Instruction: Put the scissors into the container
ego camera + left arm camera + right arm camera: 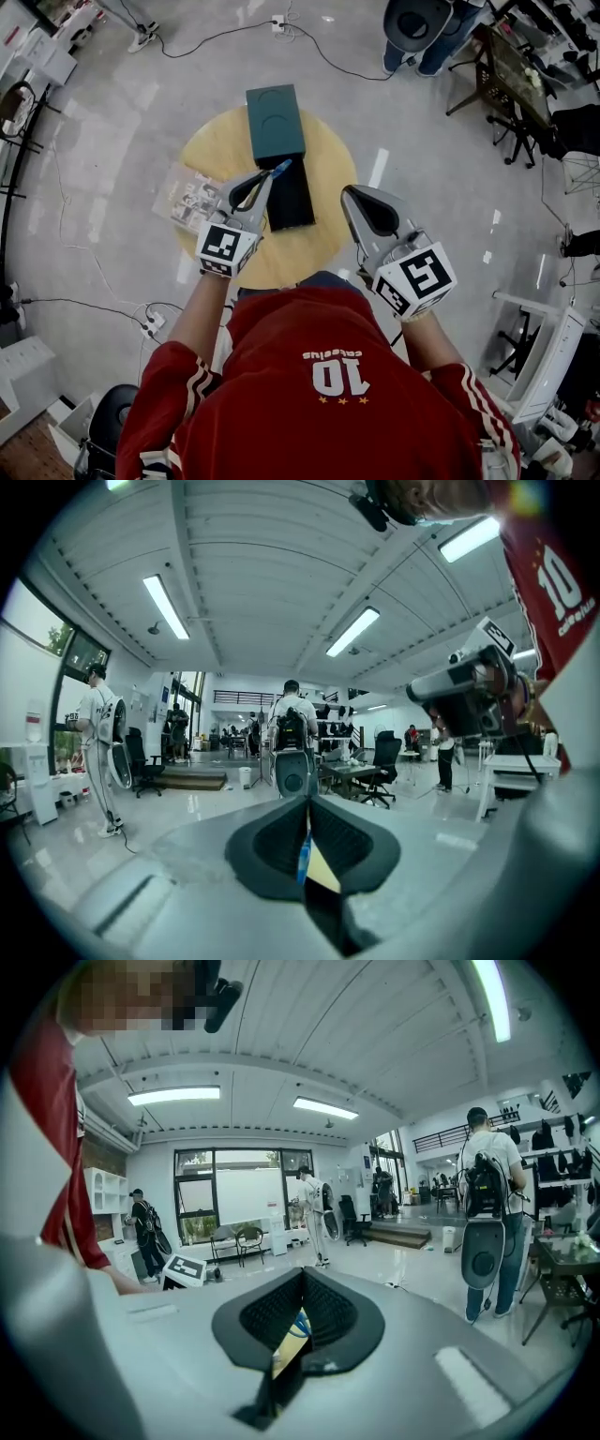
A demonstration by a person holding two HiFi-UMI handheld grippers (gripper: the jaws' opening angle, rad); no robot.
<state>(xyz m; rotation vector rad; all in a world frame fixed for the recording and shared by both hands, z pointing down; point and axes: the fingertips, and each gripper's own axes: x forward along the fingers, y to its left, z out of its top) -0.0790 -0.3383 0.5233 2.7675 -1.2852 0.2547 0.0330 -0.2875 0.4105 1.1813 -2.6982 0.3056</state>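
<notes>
On the round wooden table lies a black open container, with a dark green lid at its far end. My left gripper is shut on the scissors; their blue end sticks out past the fingertips, just above the container's near-left part. In the left gripper view the blue strip of the scissors shows pinched between the jaws of the left gripper. My right gripper hovers over the table's right side, shut and holding nothing. The right gripper shows only a narrow slit between its jaws.
A printed booklet lies at the table's left edge. Cables run over the floor round the table. Chairs and a seated person's legs are at the far right.
</notes>
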